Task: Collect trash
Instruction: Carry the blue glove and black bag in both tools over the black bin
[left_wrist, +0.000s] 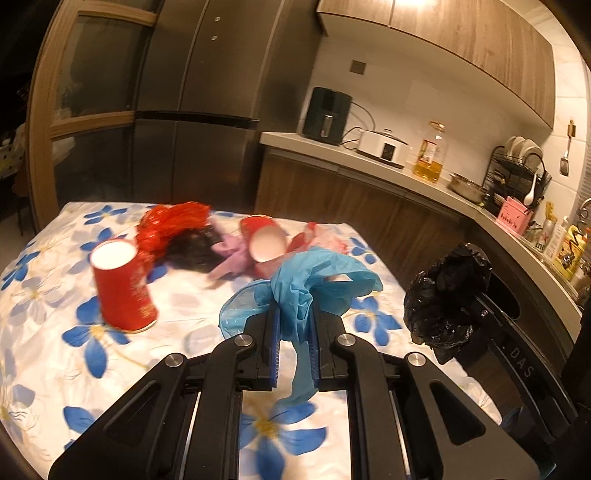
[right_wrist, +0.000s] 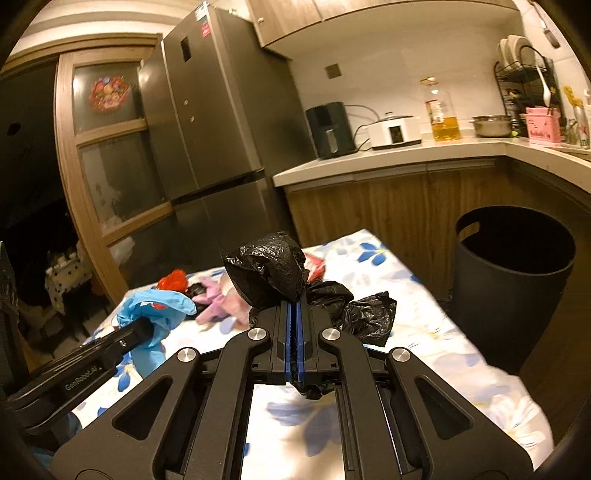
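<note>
My left gripper is shut on a blue glove and holds it above the flowered table; it also shows in the right wrist view. My right gripper is shut on a crumpled black plastic bag, which also shows in the left wrist view. On the table lie a red paper cup, red mesh wrap, a dark wad, a purple glove and a second red cup on its side.
A black trash bin stands on the floor right of the table. Behind are a fridge and a counter with an air fryer, cooker, oil bottle and dish rack.
</note>
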